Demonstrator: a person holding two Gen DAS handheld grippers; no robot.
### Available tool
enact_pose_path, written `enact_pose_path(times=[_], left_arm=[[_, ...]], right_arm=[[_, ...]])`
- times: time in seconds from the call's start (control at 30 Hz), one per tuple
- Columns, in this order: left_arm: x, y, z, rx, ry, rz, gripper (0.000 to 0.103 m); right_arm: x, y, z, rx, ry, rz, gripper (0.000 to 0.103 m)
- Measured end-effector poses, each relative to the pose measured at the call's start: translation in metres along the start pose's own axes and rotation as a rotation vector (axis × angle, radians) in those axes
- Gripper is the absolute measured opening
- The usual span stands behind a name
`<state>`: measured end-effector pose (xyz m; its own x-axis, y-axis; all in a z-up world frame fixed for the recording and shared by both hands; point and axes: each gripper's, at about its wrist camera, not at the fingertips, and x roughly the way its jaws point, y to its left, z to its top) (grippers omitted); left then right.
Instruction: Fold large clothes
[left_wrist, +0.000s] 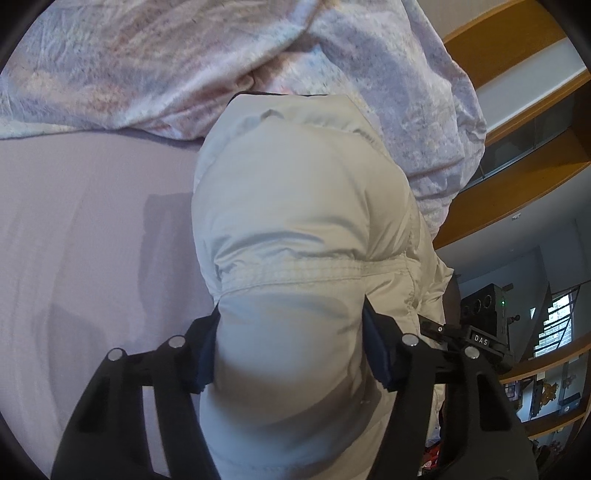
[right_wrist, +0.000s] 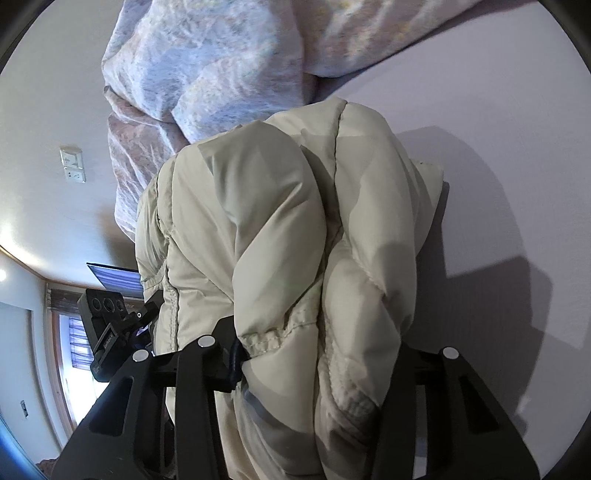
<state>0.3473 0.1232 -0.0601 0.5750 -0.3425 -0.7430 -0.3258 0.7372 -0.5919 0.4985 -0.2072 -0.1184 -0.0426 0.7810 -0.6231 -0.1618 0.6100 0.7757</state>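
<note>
A puffy cream down jacket (left_wrist: 295, 192) is bunched into a thick roll and hangs lifted over a lavender bed sheet (left_wrist: 92, 240). My left gripper (left_wrist: 291, 312) is shut on one end of the roll, and its dark pads (left_wrist: 208, 350) press into the padding from both sides. In the right wrist view the same jacket (right_wrist: 258, 221) is gathered in folds with a stitched hem showing. My right gripper (right_wrist: 317, 347) is shut on that bundle. Its left finger (right_wrist: 232, 363) digs in below the hem, and fabric covers the right fingertip.
A crumpled floral quilt (left_wrist: 166, 66) (right_wrist: 207, 66) lies on the bed behind the jacket. Wooden shelves (left_wrist: 517, 184) stand to the right of the bed. The other gripper's camera block (left_wrist: 484, 325) (right_wrist: 107, 325) shows beside the jacket. Wall sockets (right_wrist: 74, 166) sit on the left wall.
</note>
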Motion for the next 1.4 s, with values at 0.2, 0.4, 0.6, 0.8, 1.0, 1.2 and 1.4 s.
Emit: enact_pose_path(times=[0.2, 0.4, 0.6, 0.8, 1.0, 1.2, 1.4], left_arm=[[-0.022, 0.020, 0.014, -0.005, -0.027, 0.001, 0.063], [-0.045, 0.046, 0.032, -0.011, -0.060, 0.001, 0.063], [-0.058, 0.072, 0.048, -0.021, -0.079, 0.006, 0.063], [-0.055, 0.096, 0.057, -0.046, -0.084, -0.008, 0.063], [-0.042, 0.115, 0.059, -0.047, -0.078, -0.001, 0.063], [-0.037, 0.119, 0.059, -0.033, -0.075, 0.020, 0.067], [-0.040, 0.104, 0.058, 0.017, -0.101, 0.156, 0.081]], right_arm=[[0.018, 0.025, 0.001, -0.014, -0.004, 0.017, 0.042], [0.040, 0.056, 0.005, -0.034, -0.011, 0.032, 0.041], [0.061, 0.078, 0.008, -0.050, -0.008, 0.027, 0.040], [0.075, 0.094, 0.018, -0.081, -0.006, -0.014, 0.039], [0.092, 0.087, 0.019, -0.069, -0.006, -0.043, 0.039], [0.097, 0.085, 0.014, -0.052, -0.018, -0.060, 0.042], [0.094, 0.103, 0.013, -0.085, -0.043, -0.164, 0.061]])
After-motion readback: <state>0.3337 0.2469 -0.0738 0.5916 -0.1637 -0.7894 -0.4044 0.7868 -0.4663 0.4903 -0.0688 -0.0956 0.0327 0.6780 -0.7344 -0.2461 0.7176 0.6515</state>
